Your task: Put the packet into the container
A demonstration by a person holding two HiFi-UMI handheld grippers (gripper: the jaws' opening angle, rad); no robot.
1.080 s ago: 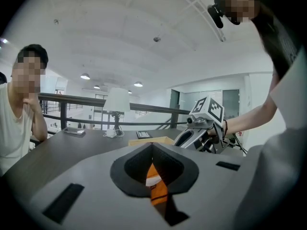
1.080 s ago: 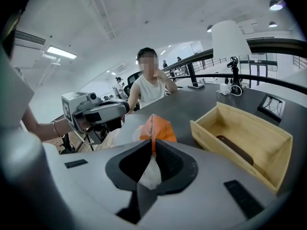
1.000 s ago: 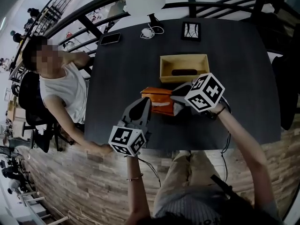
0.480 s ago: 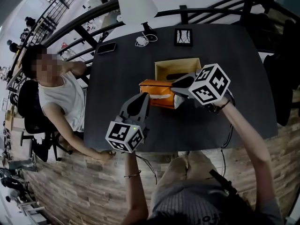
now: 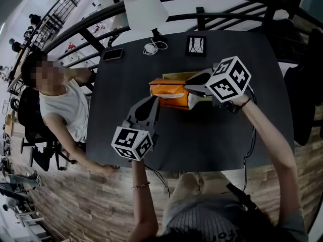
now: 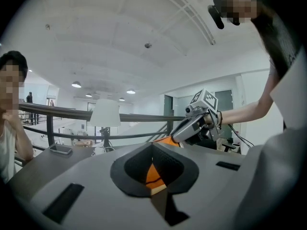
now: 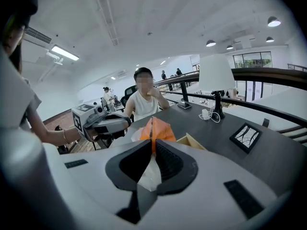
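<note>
Packet [image 5: 169, 88] risen above wooden container [image 7: 191, 140], crinkly orange — right tongs [image 5: 189, 87] pinching it (left tongs [image 5: 154, 102] closed)

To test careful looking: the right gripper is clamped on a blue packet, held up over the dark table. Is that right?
No. The packet is orange, not blue; the right gripper view shows it. The rest stands: the right gripper is clamped on it, held up over the dark table.
</note>
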